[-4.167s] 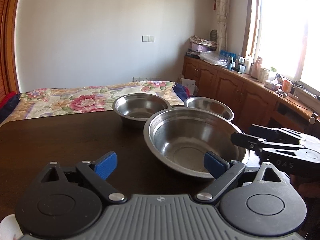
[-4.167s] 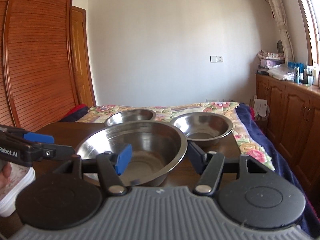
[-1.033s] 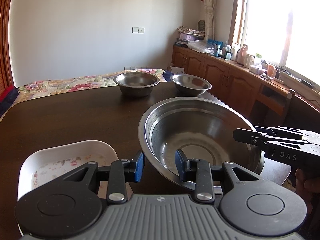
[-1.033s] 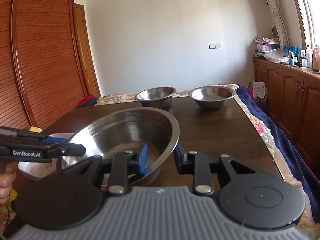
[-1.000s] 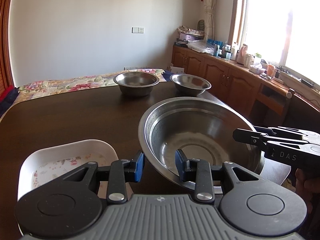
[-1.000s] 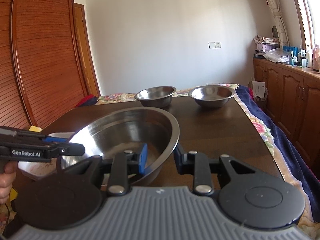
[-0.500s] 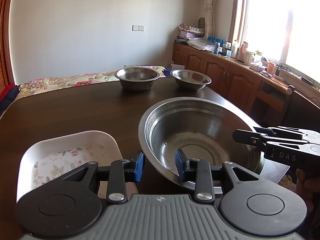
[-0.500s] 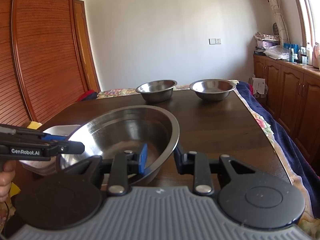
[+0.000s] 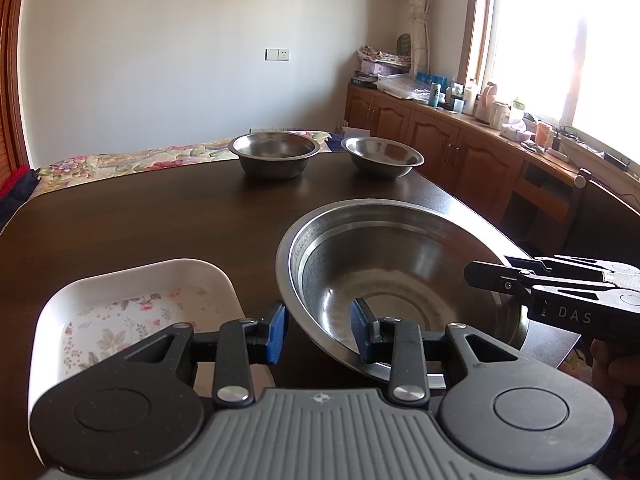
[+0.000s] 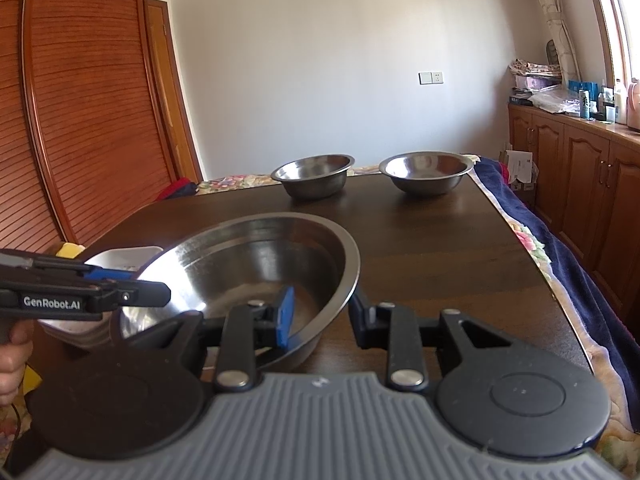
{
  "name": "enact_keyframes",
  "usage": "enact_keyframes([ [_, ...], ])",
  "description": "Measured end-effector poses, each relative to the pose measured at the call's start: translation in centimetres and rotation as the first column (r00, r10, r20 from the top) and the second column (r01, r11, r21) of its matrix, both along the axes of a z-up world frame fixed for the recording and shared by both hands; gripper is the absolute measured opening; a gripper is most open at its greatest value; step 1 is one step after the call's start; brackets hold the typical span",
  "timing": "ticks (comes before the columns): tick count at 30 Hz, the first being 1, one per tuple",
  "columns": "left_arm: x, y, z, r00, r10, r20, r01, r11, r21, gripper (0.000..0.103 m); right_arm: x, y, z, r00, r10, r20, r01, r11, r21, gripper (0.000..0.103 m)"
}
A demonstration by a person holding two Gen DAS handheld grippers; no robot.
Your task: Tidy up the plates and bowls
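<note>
A large steel bowl (image 9: 400, 272) hangs just above the dark table (image 9: 140, 216), held from both sides. My left gripper (image 9: 319, 332) is shut on its near-left rim, one blue pad inside and one outside. My right gripper (image 10: 322, 318) is shut on the rim at the bowl's (image 10: 256, 264) right side. A white floral dish (image 9: 132, 300) lies on the table directly left of the bowl, its right edge close to the bowl's wall. Two small steel bowls (image 9: 274, 152) (image 9: 382, 156) stand side by side at the table's far edge.
A bed with a floral cover (image 9: 120, 156) lies beyond the table. Wooden cabinets (image 9: 460, 152) with bottles on top run along the right wall under the window. A slatted wooden door (image 10: 80, 120) is on the left. The table's right edge (image 10: 532, 256) is near the bowl.
Both grippers have drawn back toward the near side with the large bowl held between them. The two small bowls look farther away and more of the white dish shows.
</note>
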State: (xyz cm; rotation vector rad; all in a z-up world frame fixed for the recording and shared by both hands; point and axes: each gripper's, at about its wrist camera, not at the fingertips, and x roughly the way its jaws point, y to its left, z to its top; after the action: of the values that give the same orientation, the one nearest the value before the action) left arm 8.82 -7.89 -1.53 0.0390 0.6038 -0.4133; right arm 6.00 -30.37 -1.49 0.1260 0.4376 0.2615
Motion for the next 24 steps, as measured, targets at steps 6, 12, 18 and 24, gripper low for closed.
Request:
enact_keyframes([
  [6, -0.1, 0.2, 0.1, 1.000, 0.009, 0.013, -0.009, 1.000, -0.002, 0.058, -0.1, 0.1, 0.1, 1.000, -0.005, 0.007, 0.005, 1.000, -0.008, 0.038],
  [12, 0.1, 1.1, 1.0, 0.999, 0.031, 0.037, -0.031, 0.999, -0.017, 0.069, -0.3, -0.6, 1.4, 0.999, -0.007, 0.048, 0.009, 0.999, -0.036, 0.049],
  [18, 1.7, 1.7, 2.9, 0.995, 0.063, 0.077, -0.063, 0.998, -0.014, 0.072, 1.2, -1.9, 4.0, 0.995, 0.000, 0.101, 0.007, 0.997, -0.073, 0.049],
  [24, 4.2, 1.9, 4.2, 0.991, 0.090, 0.097, -0.091, 0.996, 0.002, 0.072, 4.4, -2.0, 6.5, 0.989, 0.037, 0.146, -0.019, 0.992, -0.127, 0.049],
])
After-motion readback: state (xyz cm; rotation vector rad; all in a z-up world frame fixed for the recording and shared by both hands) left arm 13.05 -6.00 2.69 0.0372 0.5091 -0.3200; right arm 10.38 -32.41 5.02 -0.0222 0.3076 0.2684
